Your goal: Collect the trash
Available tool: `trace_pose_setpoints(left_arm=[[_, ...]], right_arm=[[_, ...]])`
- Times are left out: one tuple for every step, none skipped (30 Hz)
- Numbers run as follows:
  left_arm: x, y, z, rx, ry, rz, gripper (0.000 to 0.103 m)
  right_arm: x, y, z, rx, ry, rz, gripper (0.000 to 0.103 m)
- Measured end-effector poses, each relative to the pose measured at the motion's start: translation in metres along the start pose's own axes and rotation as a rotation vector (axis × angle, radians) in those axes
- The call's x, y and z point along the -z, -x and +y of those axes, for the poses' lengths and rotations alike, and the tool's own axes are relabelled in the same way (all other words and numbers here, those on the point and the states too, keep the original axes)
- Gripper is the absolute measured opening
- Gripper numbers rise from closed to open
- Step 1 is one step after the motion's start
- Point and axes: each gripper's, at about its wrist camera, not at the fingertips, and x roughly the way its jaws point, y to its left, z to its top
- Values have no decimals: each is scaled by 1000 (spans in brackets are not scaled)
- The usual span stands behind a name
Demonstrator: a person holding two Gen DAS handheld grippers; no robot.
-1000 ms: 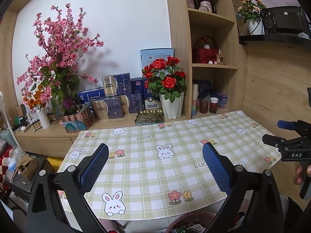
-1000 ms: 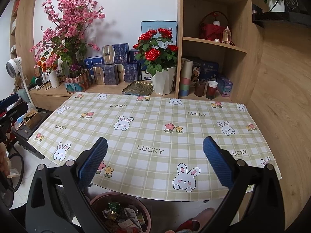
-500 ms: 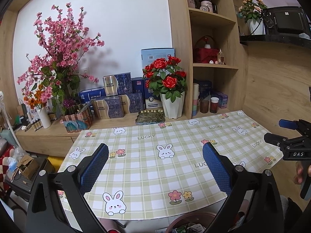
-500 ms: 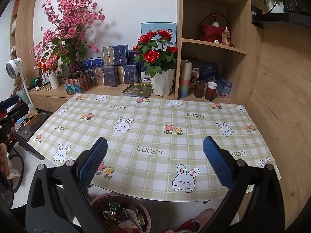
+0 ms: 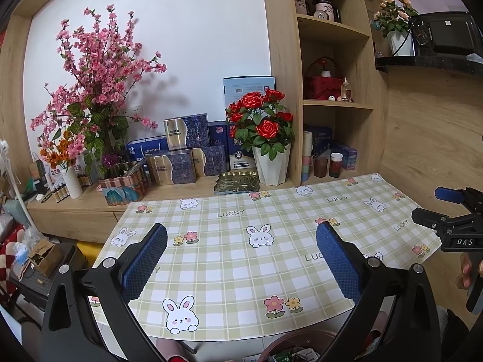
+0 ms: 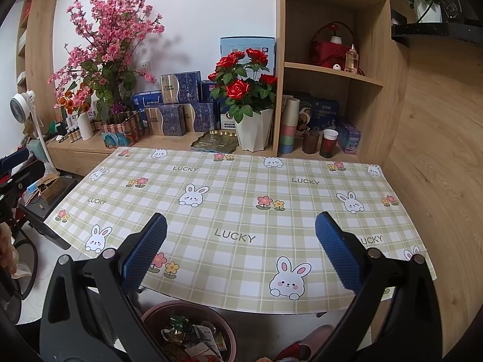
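— Two grippers, both spread wide with nothing between the blue pads. Why hold them like that?

— I'd guess because nothing is left to pick up. The left gripper [image 5: 241,259] and the right gripper [image 6: 241,250] both hang over the near edge of the table [image 6: 302,205], jaws released, pointing at bare checked cloth.

— So where is the trash?

— Below the near edge, in the round brown bin [image 6: 157,310] on the floor. From the right wrist view you can see crumpled wrappers and paper [image 6: 193,338] piled inside it. The left view catches only the bin's rim, at the bottom of the frame.

— And the tabletop itself?

— Only printed rabbits and flowers, no loose scraps that I can make out. Collecting looks finished, or nearly so.

— What about farther back?

— A green-gold tray [image 6: 212,141] sits just past the cloth, beside the white pot of red roses [image 6: 244,90]. Behind them are dark blue boxes [image 6: 178,102], pink blossom branches [image 6: 111,39] and shelves. These look like decor, arranged on purpose, not rubbish.
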Motion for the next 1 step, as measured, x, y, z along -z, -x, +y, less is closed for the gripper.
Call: trace_pose_setpoints(left_arm=[[0, 0, 0, -1, -1, 0, 97]], right_arm=[[1, 0, 0, 0, 0, 0, 97]])
